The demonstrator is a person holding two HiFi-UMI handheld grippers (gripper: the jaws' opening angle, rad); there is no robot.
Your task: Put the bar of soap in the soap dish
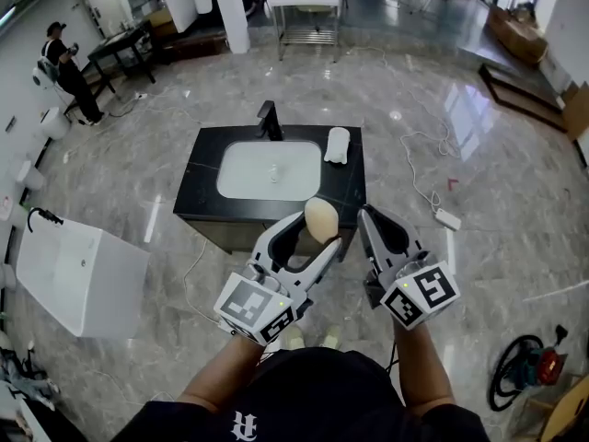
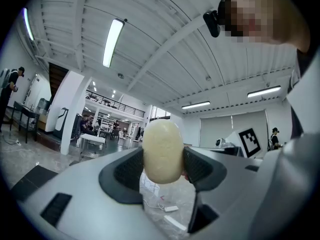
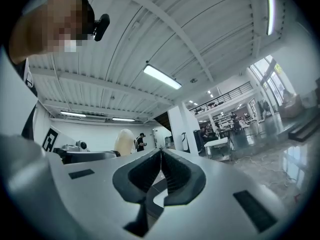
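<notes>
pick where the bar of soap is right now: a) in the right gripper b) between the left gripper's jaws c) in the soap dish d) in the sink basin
b: the left gripper is clamped on the cream bar of soap, and the right gripper is shut and empty.

A large showroom-like hall: polished marble floor (image 1: 460,136), freestanding sink vanity (image 1: 204,155), loose white basin (image 1: 83,279), mezzanine gallery (image 2: 110,101).
</notes>
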